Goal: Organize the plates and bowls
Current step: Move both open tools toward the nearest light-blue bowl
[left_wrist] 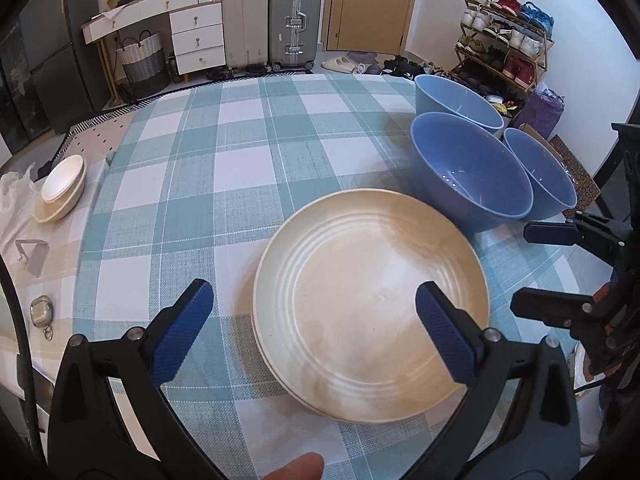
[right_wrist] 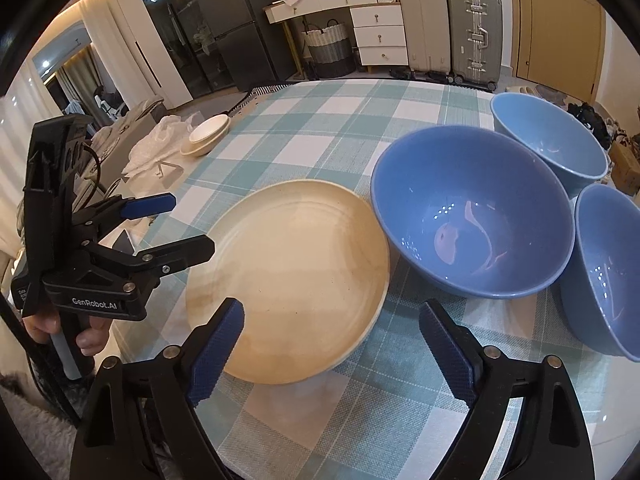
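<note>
Both my grippers hang above the table with jaws spread wide and nothing between the pads: my left gripper (left_wrist: 314,320) over the cream plate (left_wrist: 370,304), my right gripper (right_wrist: 332,344) over its near edge. The plate lies flat and empty on the checked tablecloth (left_wrist: 224,152) — a second rim seems to show beneath it, though I cannot be sure. Just beside it stand three blue bowls (right_wrist: 472,212), bunched together, all empty but for reflections. At the table's far left corner sit small cream dishes (left_wrist: 60,188), stacked, beside crumpled clear plastic (right_wrist: 156,140). Beyond the table — two suitcases (left_wrist: 272,20), a white drawer unit (left_wrist: 196,34), a woven basket (left_wrist: 142,60), a shoe rack (left_wrist: 504,36).
</note>
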A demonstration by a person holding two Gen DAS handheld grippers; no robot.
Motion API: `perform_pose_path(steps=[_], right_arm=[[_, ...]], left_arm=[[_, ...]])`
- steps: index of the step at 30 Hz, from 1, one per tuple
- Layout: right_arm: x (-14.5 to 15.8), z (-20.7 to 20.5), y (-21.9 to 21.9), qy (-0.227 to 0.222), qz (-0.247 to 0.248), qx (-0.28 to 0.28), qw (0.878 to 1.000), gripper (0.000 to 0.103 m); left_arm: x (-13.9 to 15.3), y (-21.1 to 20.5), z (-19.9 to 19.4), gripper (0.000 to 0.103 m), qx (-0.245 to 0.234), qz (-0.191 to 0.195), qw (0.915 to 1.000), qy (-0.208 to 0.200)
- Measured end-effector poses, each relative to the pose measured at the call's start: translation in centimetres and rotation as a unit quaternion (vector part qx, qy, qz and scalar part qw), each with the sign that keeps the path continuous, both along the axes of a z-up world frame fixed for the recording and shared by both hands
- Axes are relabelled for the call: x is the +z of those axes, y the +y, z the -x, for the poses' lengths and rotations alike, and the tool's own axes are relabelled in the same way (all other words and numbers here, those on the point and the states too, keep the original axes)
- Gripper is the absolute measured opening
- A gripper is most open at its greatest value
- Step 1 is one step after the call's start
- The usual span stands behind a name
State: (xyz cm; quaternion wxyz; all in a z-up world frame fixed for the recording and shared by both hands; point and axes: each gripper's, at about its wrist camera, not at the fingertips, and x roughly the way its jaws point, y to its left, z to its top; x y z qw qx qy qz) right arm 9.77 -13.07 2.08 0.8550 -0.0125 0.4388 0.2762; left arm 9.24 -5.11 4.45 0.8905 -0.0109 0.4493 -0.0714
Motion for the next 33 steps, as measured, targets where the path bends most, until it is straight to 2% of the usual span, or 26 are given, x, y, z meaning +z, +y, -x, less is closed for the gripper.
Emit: perform_pose_path(steps=[4, 14, 23, 33], right_arm=[[1.2, -0.1, -0.6, -0.006, -0.014, 0.004, 1.0, 0.1], [4.6, -0.5, -2.8, 0.0, -0.057, 0.004, 0.998, 0.101], [7.6, -0.6, -5.4, -0.039, -0.048, -0.022, 0.998, 0.101], [9.6, -2.3, -9.7, -0.062, -0.05, -0.066, 0.995, 0.102]], left_arm=[[1.3, -0.1, -0.3, 0.101, 0.0, 0.002, 1.0, -0.009], [4.3, -0.7, -1.0, 0.101, -0.009, 0.016, 0.9994, -0.03], [5.9, -2.1, -2.6, 0.101, -0.022, 0.016, 0.9987, -0.044], [7.2, -3.9, -5.3, 0.101, -0.029, 0.007, 0.9983, -0.05]])
